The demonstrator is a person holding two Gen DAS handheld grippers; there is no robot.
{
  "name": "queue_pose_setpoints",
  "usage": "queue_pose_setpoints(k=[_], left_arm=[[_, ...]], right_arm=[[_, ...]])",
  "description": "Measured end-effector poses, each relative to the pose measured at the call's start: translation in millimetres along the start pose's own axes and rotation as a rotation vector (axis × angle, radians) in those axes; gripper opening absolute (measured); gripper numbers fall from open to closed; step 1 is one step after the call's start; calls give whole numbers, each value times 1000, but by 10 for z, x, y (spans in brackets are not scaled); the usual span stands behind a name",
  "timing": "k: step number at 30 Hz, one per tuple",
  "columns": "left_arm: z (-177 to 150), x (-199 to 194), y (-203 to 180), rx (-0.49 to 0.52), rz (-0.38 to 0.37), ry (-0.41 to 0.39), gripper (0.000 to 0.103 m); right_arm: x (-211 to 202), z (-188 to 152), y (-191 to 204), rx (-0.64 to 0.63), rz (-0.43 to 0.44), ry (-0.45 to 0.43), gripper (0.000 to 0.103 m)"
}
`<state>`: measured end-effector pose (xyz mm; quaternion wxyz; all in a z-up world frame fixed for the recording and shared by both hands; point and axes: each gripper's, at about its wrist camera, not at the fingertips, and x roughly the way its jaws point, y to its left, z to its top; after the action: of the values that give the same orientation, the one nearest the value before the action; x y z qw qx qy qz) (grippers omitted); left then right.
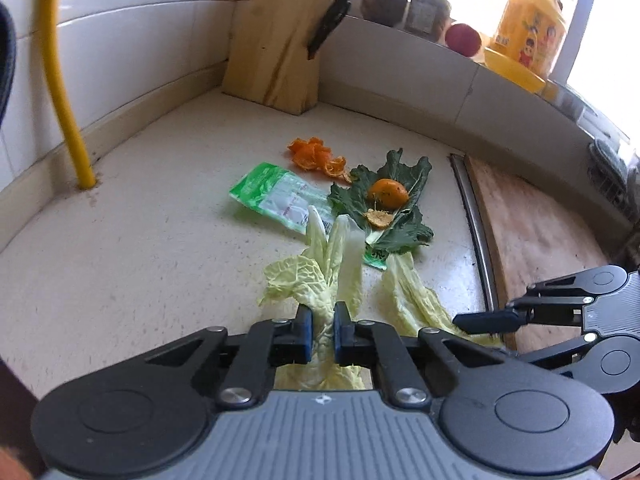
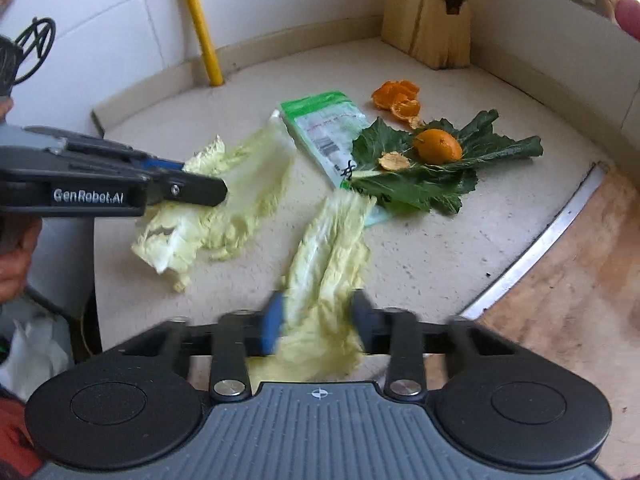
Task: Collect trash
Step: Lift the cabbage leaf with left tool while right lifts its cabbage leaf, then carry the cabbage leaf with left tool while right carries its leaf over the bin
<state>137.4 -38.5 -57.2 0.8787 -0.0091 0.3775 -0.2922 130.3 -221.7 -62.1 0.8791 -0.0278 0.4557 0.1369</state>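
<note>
A: We see the left gripper [image 1: 320,322] clamped on a cabbage leaf [image 1: 320,276], centre frame.
B: And the right gripper [image 2: 316,320], lower centre, straddles another cabbage leaf [image 2: 326,264], jaws apart, blurred.

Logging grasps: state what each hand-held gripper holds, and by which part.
Left hand-held gripper: shut on a cabbage leaf, near its leafy end. Right hand-held gripper: fingers astride the other cabbage leaf at its near end; blur hides whether it grips.

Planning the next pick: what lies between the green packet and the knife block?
Only bare counter between the green packet and knife block, in both views; the orange peel sits off to the side.
</note>
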Motion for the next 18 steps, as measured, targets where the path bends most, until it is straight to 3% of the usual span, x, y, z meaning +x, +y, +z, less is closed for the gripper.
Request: queue_pose_setpoints(k=[2,4,7,12,18], left_arm=[[-45,-21,-4,-14,0,-1,9],[-75,-87,0,-43,-15,-11,9],[-93,-190,5,-90,-27,-38,9],[-120,-313,90,-195,-45,-62,9],[-136,-480,105,-231,-13,-100,9]], right_arm=[[-17,11,-35,8,10,15,23],[-22,43,-155,89,87,39,18],[-22,17,-397,265,204,30,16],[-56,-142,-751,578,466,-61,13],[-77,-276,-971,724,598,-107,13]])
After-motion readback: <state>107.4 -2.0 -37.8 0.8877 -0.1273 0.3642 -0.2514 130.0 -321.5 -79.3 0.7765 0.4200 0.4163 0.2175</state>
